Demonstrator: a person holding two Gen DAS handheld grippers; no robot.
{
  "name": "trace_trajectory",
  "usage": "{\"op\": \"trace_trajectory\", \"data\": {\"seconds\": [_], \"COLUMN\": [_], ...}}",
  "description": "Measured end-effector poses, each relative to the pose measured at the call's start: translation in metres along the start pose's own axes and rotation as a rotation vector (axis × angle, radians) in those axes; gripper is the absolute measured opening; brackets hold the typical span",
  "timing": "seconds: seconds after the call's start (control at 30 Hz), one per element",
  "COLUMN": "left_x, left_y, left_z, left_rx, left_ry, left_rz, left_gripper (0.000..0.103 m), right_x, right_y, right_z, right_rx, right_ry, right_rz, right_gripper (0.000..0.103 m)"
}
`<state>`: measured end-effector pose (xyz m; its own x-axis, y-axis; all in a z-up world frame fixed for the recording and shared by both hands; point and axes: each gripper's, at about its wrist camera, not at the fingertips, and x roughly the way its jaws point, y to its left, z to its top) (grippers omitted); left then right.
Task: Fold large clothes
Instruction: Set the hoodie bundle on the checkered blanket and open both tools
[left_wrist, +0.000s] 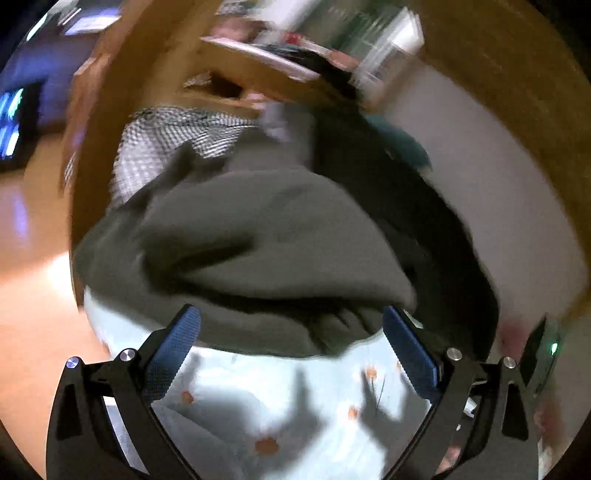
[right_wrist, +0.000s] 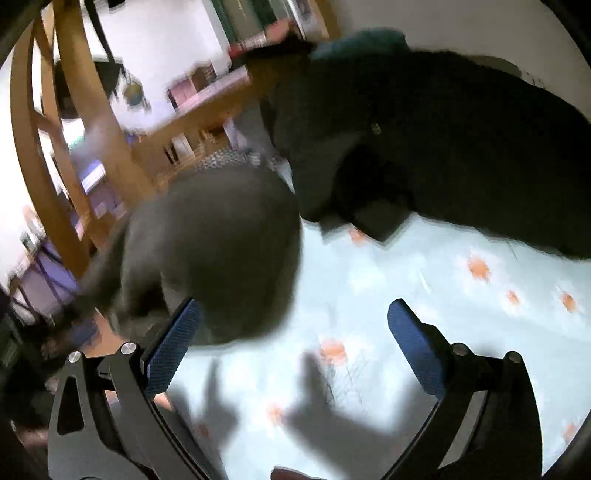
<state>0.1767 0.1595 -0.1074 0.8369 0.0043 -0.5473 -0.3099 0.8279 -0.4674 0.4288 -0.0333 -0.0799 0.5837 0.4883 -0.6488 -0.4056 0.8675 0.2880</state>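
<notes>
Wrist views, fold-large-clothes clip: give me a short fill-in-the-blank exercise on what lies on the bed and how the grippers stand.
1. The bunched grey fabric garment lies on a pale blue sheet printed with ____ flowers.
2. The jaws of the left gripper stand ____, with nothing between the pads.
3. In the right wrist view, the black garment lies to the ____ of the grey one.
4. The right gripper holds ____.

Missing words: orange; open; right; nothing
</notes>
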Motion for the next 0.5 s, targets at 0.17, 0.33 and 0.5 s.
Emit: {"op": "trace_trajectory", "data": {"seconds": [0.17,0.33,0.5], "left_x": [-0.019,-0.035,-0.066], "left_y": [-0.045,-0.057,-0.073], "left_z": [-0.001,0.009,0.019], "left_rx": [0.220,0.272,0.390], "left_ry": [0.052,0.140,0.159], "left_rz": [0.110,0.182,0.231], "left_gripper": [0.097,0.097,0.097], "right_x": [-0.047,-0.092,-0.124], "right_y": [-0.001,0.023,0.050], "right_z": [-0.027,-0.042,-0.049], "right_rx": [0.033,0.022,-0.021], "right_ry": [0.069,0.082,0.111], "right_rz": [-0.082,-0.063,-0.060], "right_gripper": [0.100,0.100,0.100]}}
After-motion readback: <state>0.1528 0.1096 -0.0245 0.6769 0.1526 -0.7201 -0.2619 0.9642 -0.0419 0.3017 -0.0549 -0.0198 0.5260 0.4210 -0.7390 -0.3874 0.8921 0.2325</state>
